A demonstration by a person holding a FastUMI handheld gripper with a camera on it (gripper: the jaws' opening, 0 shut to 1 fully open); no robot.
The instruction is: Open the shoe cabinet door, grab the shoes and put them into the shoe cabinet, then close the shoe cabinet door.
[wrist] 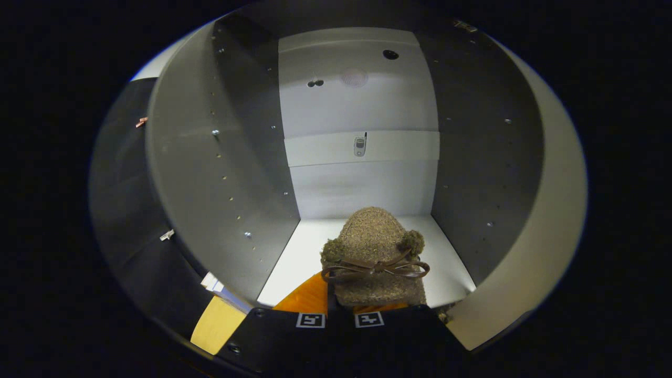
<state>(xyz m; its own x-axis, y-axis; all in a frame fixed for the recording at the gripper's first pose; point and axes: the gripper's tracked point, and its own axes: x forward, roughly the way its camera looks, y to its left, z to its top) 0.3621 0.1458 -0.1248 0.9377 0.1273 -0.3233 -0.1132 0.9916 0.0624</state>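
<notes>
Slipper [374, 252] of brown fuzzy knit sits just ahead of the claw [340, 314], its long axis running straight away from the fingers, rounded toe aimed at the back panel [362, 178] of the shoe cabinet [210, 173]. A thin brown bow [375, 269] with two pompoms lies across its top, nearest the fingers. The heel end reaches down between the two fingers, which stand close together on either side of it; whether both press on the slipper I cannot tell (the contact itself is hidden behind the finger blocks). An orange patch [307, 296] shows just left of the slipper's heel, too little of it visible to name.

The slipper rests on or just over the cabinet's white bottom shelf [299, 257], roughly midway between the left and right side walls, well short of the back panel. Beyond it, a white cross rail [325, 149] spans the back. The open door [530, 252] curves off to the right of the fingers.
</notes>
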